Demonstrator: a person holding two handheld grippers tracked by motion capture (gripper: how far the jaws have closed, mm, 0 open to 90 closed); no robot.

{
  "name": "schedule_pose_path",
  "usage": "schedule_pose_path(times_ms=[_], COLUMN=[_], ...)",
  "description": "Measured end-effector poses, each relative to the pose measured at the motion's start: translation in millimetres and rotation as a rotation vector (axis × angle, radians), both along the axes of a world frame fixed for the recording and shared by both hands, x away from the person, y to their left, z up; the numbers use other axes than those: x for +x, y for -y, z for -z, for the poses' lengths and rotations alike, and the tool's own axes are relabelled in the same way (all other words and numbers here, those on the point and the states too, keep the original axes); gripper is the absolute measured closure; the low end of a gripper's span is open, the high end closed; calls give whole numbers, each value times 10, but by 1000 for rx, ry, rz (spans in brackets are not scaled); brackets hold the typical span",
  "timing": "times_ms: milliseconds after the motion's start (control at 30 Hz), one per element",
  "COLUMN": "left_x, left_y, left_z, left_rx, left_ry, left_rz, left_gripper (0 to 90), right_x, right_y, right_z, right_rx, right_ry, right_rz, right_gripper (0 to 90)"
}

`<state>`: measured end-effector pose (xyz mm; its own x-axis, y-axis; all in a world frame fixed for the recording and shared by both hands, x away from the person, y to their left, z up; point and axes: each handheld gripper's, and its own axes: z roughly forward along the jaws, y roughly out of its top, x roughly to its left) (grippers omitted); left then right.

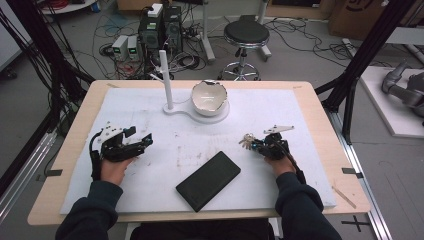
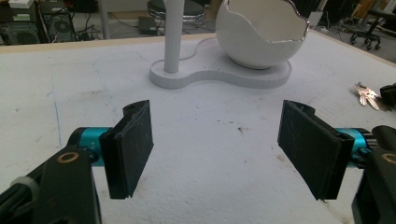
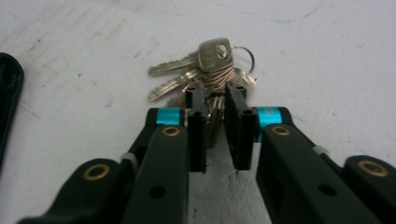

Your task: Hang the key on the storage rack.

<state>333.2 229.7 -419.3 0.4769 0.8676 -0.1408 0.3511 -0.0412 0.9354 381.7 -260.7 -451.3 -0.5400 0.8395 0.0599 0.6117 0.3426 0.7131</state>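
White mat (image 1: 150, 165) covers the table, black flat case (image 1: 208, 180) lies near its front edge. Cracked-egg white bowl (image 1: 209, 98) sits on a stand base beside a white post (image 1: 166, 80); its inside looks bare. Left gripper (image 1: 142, 139) gapes wide, holds nothing. Right gripper (image 3: 215, 100) is pinched narrow on the key bunch (image 3: 205, 70), lying on the mat's right side.

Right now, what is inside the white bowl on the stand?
The white bowl shows a bare, shiny inner wall in the high view; nothing is visible in it. Its jagged front rim hides the lowest part, and the left gripper view shows its outside, so a small item there cannot be excluded.
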Motion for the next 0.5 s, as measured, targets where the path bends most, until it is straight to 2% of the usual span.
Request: schedule_pose_path(times_ms=[100,167,233,267,300,400,500], left_x=[3,4,4,3,3,4,4], left_y=[14,13,4,-6,-12,-29,-28], left_z=[4,7,7,7,7,10,12], left_rx=[-1,2,-1,0,-2,-1,-5], left_ry=[-2,-6,-6,-7,-8,-12,-14], left_rz=[1,0,-3,-4,-4,-9,-10], left_gripper=[264,264,264,264,263,264,265], right_x=[10,5,4,-3,-14,-31,-23], right_y=[22,9,7,33,45,59,74], right_z=[2,-5,-13,-45,-76,-119,-108], right_rx=[15,-6,-7,25,51,60,64], right_ry=[-7,4,9,23,36,53,34], right_rz=[1,-8,-9,-15,-17,-18,-22], right_gripper=[840,844,847,900,900,900,900])
